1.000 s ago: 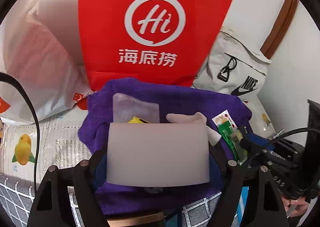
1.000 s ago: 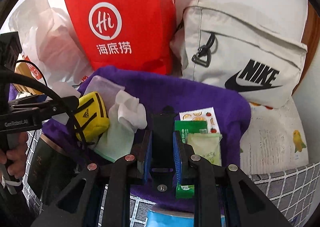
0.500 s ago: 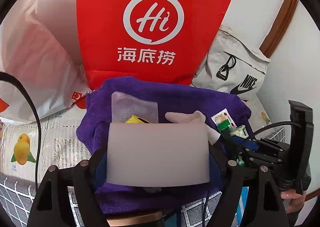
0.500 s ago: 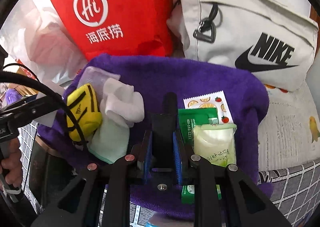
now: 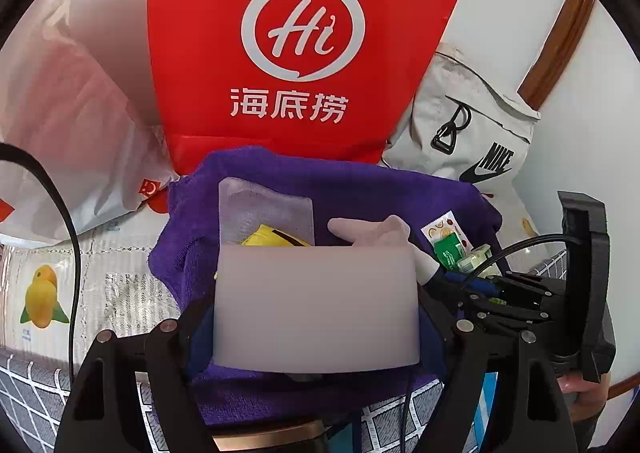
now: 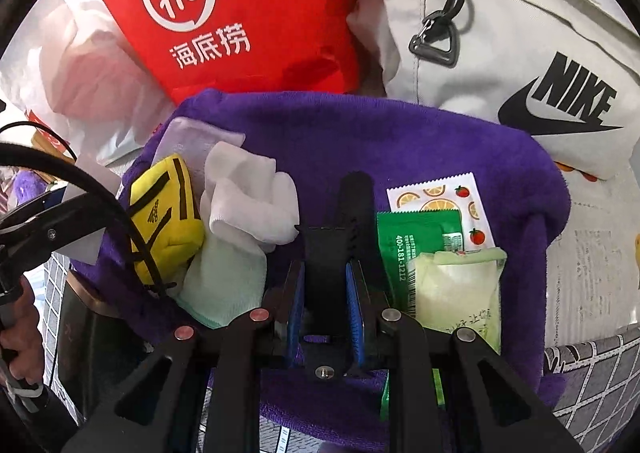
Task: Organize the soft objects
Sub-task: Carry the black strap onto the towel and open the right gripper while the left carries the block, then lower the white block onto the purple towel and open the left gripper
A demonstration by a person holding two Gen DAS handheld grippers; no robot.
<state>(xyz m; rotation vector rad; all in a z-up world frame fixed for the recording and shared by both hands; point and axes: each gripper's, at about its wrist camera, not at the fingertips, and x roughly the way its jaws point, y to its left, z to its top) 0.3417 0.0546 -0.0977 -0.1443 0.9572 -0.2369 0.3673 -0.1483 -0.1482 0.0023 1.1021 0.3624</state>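
From my left wrist camera, the left gripper (image 5: 316, 305) holds a pale blurred packet (image 5: 316, 305) clamped between its widely spread jaws, above the purple towel (image 5: 360, 189). Behind it lie a clear pouch (image 5: 264, 209), a yellow pouch (image 5: 272, 239) and a white sock (image 5: 372, 231). The right gripper (image 5: 472, 285) shows at the right edge, over the snack sachets (image 5: 452, 245).

From my right wrist camera, the right gripper (image 6: 326, 285) pinches a black strap (image 6: 340, 237) between nearly closed jaws. On the purple towel (image 6: 400, 141) to its left sit the yellow pouch (image 6: 164, 213) and white sock (image 6: 248, 189); to its right, a green sachet (image 6: 416, 233) and a pale green packet (image 6: 460, 289). A red bag (image 6: 248, 13) and grey Nike bag (image 6: 520, 33) stand behind.
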